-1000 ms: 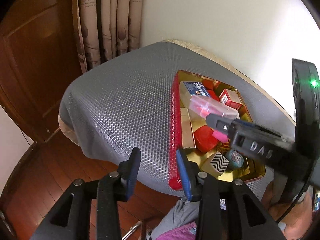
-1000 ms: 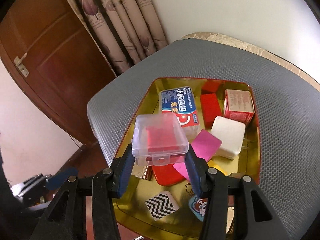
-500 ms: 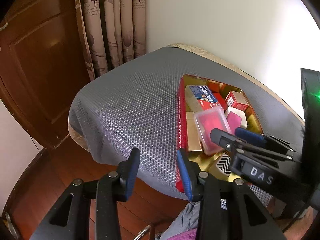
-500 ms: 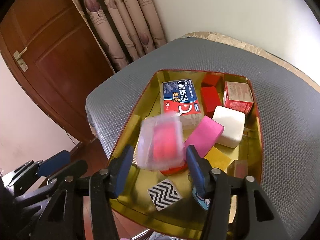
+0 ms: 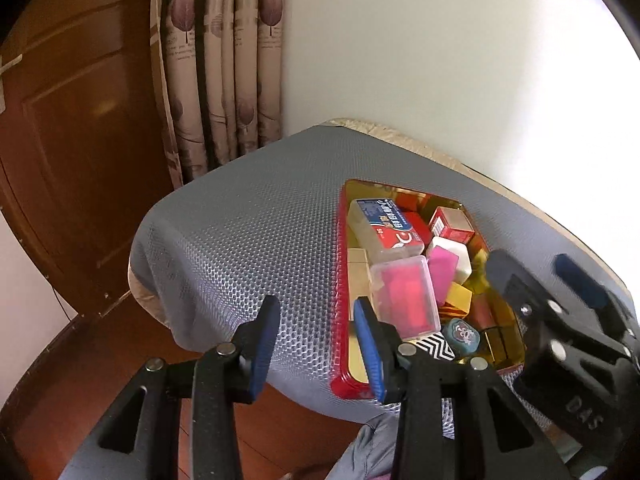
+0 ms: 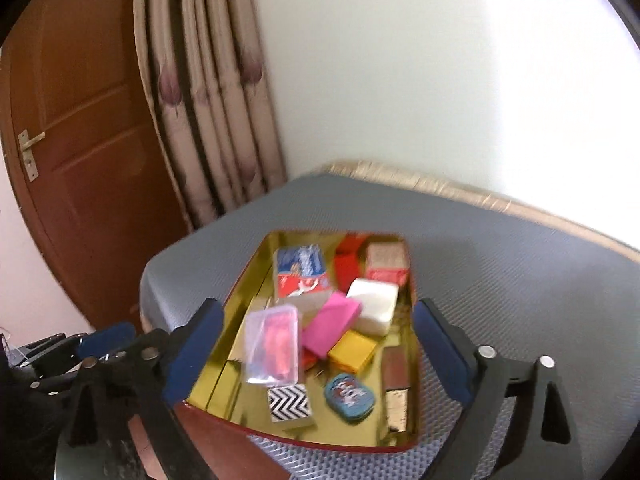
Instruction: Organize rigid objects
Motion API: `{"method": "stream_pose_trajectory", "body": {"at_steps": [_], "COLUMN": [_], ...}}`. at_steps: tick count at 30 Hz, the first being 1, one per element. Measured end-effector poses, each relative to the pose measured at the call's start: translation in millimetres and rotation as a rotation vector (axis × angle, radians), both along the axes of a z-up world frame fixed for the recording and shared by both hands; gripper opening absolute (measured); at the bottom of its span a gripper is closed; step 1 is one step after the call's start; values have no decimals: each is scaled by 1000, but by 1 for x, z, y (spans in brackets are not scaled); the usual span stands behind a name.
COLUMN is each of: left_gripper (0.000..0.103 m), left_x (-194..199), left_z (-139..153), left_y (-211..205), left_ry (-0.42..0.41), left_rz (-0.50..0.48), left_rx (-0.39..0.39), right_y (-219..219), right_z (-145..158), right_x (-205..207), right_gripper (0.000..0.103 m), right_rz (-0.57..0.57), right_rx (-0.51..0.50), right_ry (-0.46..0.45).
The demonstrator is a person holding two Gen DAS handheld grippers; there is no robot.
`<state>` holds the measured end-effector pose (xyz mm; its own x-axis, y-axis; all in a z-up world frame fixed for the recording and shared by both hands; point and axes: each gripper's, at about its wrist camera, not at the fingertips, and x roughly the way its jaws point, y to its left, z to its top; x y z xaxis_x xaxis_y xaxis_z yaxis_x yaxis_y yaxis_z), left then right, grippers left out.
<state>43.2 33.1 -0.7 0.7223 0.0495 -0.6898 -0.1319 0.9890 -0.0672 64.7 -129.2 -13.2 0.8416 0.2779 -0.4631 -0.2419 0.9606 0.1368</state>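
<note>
Released, clear box [image 6: 273,349] lies between parted fingers [image 6: 196,354].

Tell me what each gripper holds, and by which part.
Nothing. The left gripper and right gripper are open; the clear plastic box with red contents lies in the gold tin tray.

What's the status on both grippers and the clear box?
Left gripper open, empty. Right gripper open, empty. Clear plastic box with red insert lies in gold tin tray. Nothing blocking.

brown door [image 6: 80,152] beside patterned curtain [image 6: 200,100], white wall [image 6: 440,72].
</note>
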Motion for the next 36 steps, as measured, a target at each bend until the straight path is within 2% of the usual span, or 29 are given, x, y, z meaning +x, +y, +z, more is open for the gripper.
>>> {"method": "stream_pose_trajectory", "body": {"at_steps": [3,6,9,13,22,26,32,36], "left_gripper": [39,39,39,39,39,39,39,39], "left_x": [-4,-9,-11,-14,-24,-28,-28,-32], "left_z": [3,5,7,7,16,18,17,18], "left_y": [-6,-6,-4,-4,-25,-32,-39,-43], "left_ry": [-30,-62,-76,-89,-151,-158,-136,-156], "left_rz": [4,14,13,3,-44,-71,-92,-95], "left_rx": [41,49,32,12,102,141,154,164], "right_y": [-3,-10,-18,-20,-23,-24,-30,-31], "right_z": [3,6,9,9,12,11,9,10], "right_x": [-9,-17,-25,-33,-44,-49,-54,-58], "right_gripper": [100,100,100,100,101,101,101,101], "right_rz": [-52,-65,-89,-115,-149,-167,-199,-223], "right_rx": [-24,14,61,43,55,53,59,34], "right_ry": [-40,-55,-58,-60,-73,-74,-67,-81]}}
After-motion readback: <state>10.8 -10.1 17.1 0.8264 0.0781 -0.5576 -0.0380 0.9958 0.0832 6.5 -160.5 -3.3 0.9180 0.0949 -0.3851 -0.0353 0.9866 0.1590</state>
